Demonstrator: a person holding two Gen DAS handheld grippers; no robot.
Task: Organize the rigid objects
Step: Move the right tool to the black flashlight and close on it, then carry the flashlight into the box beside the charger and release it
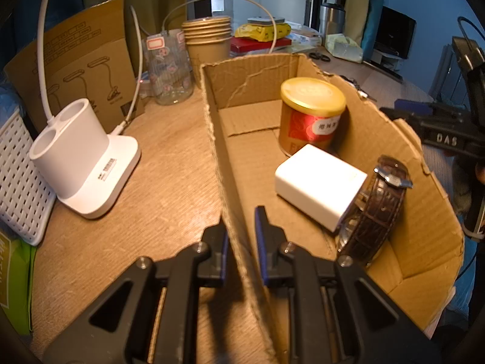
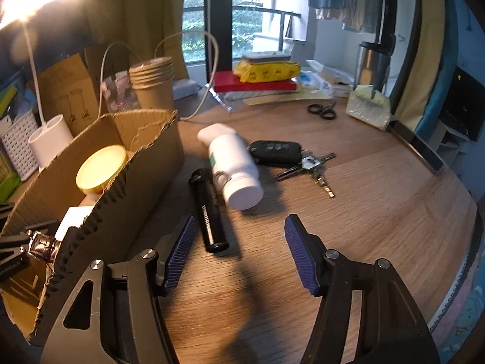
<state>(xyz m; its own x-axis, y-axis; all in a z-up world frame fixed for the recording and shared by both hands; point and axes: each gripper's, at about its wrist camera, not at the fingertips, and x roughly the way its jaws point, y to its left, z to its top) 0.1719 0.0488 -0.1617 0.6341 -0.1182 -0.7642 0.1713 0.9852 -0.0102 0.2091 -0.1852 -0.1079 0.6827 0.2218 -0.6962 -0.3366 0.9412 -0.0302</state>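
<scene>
My left gripper (image 1: 242, 227) is shut on the left wall of an open cardboard box (image 1: 251, 69), one pad on each side of it. Inside the box stand a red tin with a gold lid (image 1: 312, 112), a white block (image 1: 318, 185) and a brown leather watch (image 1: 379, 206). My right gripper (image 2: 241, 221) hangs open over the wooden table, right of the box (image 2: 145, 163), with nothing between its pads. Just ahead of it lie a black cylinder (image 2: 209, 209) and a white bottle (image 2: 233, 166) on its side. A car key with a key bunch (image 2: 275, 151) lies beyond them.
Left of the box are a white lamp base (image 1: 85, 163), a glass jar (image 1: 169, 66), stacked paper cups (image 1: 209, 39) and a white basket (image 1: 18, 182). Farther back lie scissors (image 2: 321, 110), a tissue pack (image 2: 368, 109) and a red book (image 2: 257, 85).
</scene>
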